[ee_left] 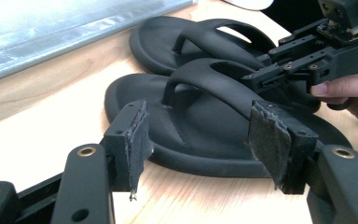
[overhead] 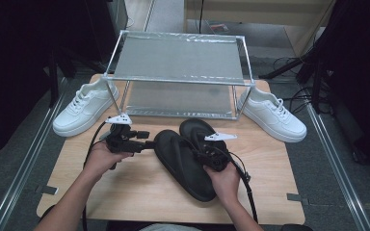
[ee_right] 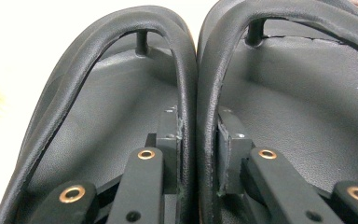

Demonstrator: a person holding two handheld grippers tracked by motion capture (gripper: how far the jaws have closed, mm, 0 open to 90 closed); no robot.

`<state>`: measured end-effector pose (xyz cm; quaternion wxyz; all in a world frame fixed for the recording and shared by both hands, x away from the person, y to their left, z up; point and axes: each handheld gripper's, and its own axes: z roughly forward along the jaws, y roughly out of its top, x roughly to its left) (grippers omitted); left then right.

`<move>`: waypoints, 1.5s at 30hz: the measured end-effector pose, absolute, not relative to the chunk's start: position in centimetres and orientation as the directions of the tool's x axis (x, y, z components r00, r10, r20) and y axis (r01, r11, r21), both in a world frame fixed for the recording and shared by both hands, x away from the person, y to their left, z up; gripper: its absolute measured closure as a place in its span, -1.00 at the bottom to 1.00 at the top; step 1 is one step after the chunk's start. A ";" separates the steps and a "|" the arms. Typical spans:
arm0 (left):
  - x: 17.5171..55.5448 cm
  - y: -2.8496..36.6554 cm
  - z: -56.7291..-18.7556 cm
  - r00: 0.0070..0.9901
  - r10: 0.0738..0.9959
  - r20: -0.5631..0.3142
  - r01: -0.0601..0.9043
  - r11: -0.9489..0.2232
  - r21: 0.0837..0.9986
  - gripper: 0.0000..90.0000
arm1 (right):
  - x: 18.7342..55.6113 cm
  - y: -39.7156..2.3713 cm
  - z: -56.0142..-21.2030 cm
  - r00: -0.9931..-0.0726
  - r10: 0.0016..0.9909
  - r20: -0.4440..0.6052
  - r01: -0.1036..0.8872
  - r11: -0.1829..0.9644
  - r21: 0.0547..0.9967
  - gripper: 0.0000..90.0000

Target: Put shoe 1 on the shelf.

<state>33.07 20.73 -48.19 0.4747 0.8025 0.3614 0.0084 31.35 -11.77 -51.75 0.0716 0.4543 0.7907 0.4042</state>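
Dark surroundings frame a pale wooden desk (overhead: 139, 192), and at its far edge stands a metal-framed shelf rack (overhead: 178, 60) with two mesh tiers. This rack is the landmark for all else. One white sneaker (overhead: 84, 108) lies just to the left of the rack's front leg, another white sneaker (overhead: 271, 114) just to the right of it.

In front of the rack, near the desk's middle, a pair of black flip-flops lies side by side and touching — the left flip-flop (overhead: 183, 166) nearer the person, the right flip-flop (overhead: 197, 132) closer to the rack's lower tier.

The right claw (overhead: 212, 155) reaches in from the near side. In the right gripper view its jaws are closed on the two inner straps (ee_right: 196, 93), one strap from each sandal, pinched together between the pads (ee_right: 173, 135). The left gripper view shows the same claw (ee_left: 279, 74) set over the straps, with the person's fingers behind it.

The left claw (overhead: 147, 144) sits to the left of the sandals, farther from the rack than the left sneaker. Its jaws stand wide apart — in its own view the pads (ee_left: 137, 140) flank the near sandal's (ee_left: 200, 135) edge without pressing on it.
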 end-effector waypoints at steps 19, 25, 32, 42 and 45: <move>32.9 24.0 -47.5 0.714 0.634 -0.297 0.583 -0.304 0.753 -0.16 | 32.4 -11.8 -50.1 -0.632 0.737 0.238 0.629 0.309 0.713 0.69; 33.0 25.4 -47.7 0.700 0.655 -0.286 0.588 -0.302 0.750 -0.09 | 33.6 -11.1 -49.1 -0.647 0.728 0.228 0.617 0.324 0.717 0.69; 32.9 25.7 -47.5 0.700 0.658 -0.275 0.572 -0.286 0.769 -0.10 | 36.5 -9.9 -48.3 -0.643 0.738 0.205 0.603 0.323 0.729 0.69; 32.7 25.4 -47.5 0.719 0.641 -0.270 0.553 -0.293 0.780 -0.10 | 41.8 -7.9 -48.7 -0.597 0.776 0.204 0.612 0.277 0.740 0.69; 32.7 25.3 -47.5 0.726 0.634 -0.267 0.549 -0.300 0.780 -0.10 | 43.1 -7.2 -49.2 -0.579 0.793 0.190 0.615 0.273 0.740 0.69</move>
